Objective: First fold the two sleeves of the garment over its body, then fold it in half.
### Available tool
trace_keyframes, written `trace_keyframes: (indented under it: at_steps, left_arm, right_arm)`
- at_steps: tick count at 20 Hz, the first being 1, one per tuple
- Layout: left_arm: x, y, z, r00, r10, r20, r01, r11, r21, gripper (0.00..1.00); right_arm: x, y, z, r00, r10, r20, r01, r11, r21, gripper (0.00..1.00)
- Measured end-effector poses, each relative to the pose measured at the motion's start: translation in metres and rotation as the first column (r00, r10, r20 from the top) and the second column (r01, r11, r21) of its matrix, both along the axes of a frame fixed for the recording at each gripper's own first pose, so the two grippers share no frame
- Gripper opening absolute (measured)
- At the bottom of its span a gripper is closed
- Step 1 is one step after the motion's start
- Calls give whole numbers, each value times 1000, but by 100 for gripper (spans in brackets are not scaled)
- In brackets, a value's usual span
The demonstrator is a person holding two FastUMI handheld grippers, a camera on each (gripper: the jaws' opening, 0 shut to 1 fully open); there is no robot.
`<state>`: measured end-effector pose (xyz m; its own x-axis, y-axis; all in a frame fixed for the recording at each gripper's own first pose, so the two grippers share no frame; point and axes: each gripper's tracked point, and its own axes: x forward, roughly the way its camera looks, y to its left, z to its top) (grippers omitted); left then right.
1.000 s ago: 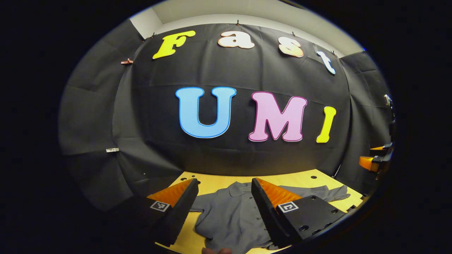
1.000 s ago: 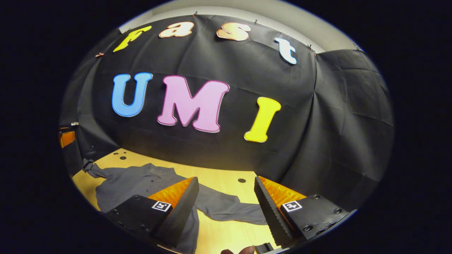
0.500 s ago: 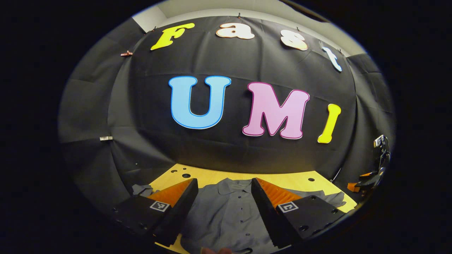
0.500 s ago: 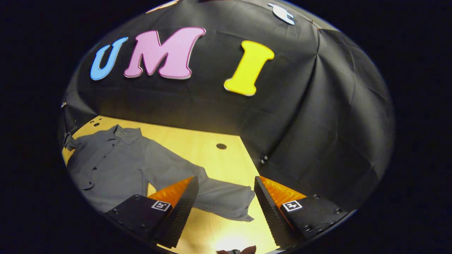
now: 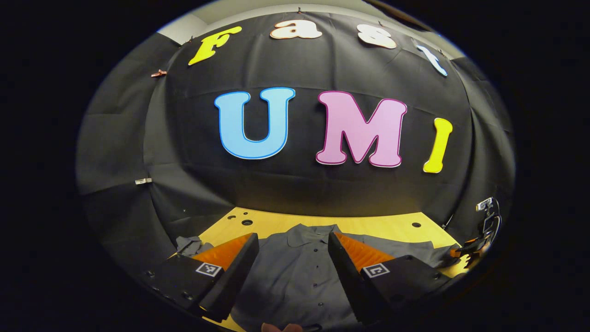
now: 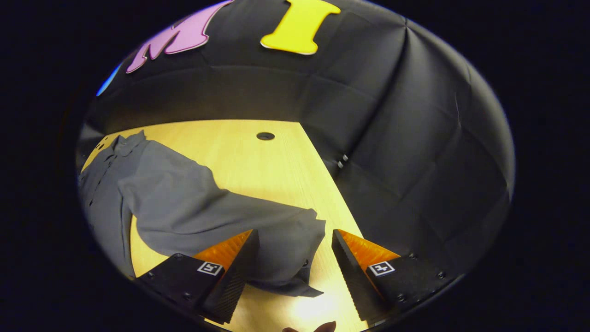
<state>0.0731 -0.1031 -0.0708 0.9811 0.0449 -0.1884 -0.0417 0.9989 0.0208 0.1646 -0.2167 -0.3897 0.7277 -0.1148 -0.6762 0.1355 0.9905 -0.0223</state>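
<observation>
Both views are dim, with light falling from above. In the right gripper view a glare patch whitens the pale yellow wooden bench [image 6: 276,175] at bottom centre, and the grey button-up shirt [image 6: 184,207] casts soft shadows. Fisheye distortion bends the edges, and the focus is fairly sharp.
</observation>
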Motion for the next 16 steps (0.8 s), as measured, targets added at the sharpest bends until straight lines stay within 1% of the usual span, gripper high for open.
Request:
trace_keyframes:
  at_steps: [2, 5, 7, 8, 9, 11, 12, 13, 14, 15, 16]
  left_arm:
    - [1, 2, -3, 1000, 10, -8, -10, 1000, 1, 95]
    - [0, 8, -6, 999, 29, -23, -29, 1000, 11, 95]
    - [-2, 11, -3, 999, 38, -22, -37, 999, 30, 95]
    - [-4, 11, -2, 999, 40, -20, -40, 998, 39, 95]
    - [-5, 13, -2, 999, 43, -20, -42, 998, 45, 95]
    - [-8, 17, -1, 999, 42, -20, -41, 998, 45, 95]
    - [-8, 19, -2, 999, 43, -21, -42, 998, 40, 95]
    - [-9, 23, -4, 999, 45, -24, -44, 998, 35, 95]
    - [-9, 26, -5, 999, 48, -25, -47, 998, 30, 95]
    - [-10, 31, -6, 998, 49, -24, -49, 998, 25, 95]
    - [-11, 37, -7, 998, 50, -26, -49, 998, 25, 95]
  right_arm:
    - [2, -2, -13, 1000, -9, -28, 10, 1000, 19, 98]
    - [4, 4, -30, 998, 5, -70, -3, 999, 36, 98]
    - [8, 3, -30, 998, 3, -63, -1, 999, 37, 97]
    - [8, 6, -33, 998, 2, -70, 2, 999, 53, 95]
    - [8, 11, -28, 997, 2, -72, 4, 997, 81, 88]
    - [9, 22, -32, 997, -3, -75, 14, 989, 145, 50]
    - [9, 15, -33, 996, -26, -83, 36, 992, 117, 32]
    - [8, 4, -36, 995, -50, -88, 55, 997, 54, 13]
    - [3, -11, -36, 992, -64, -106, 62, 998, -19, 9]
    - [-3, -24, -37, 990, -77, -118, 70, 995, -66, 6]
    - [-8, -33, -36, 988, -97, -116, 89, 993, -75, 6]
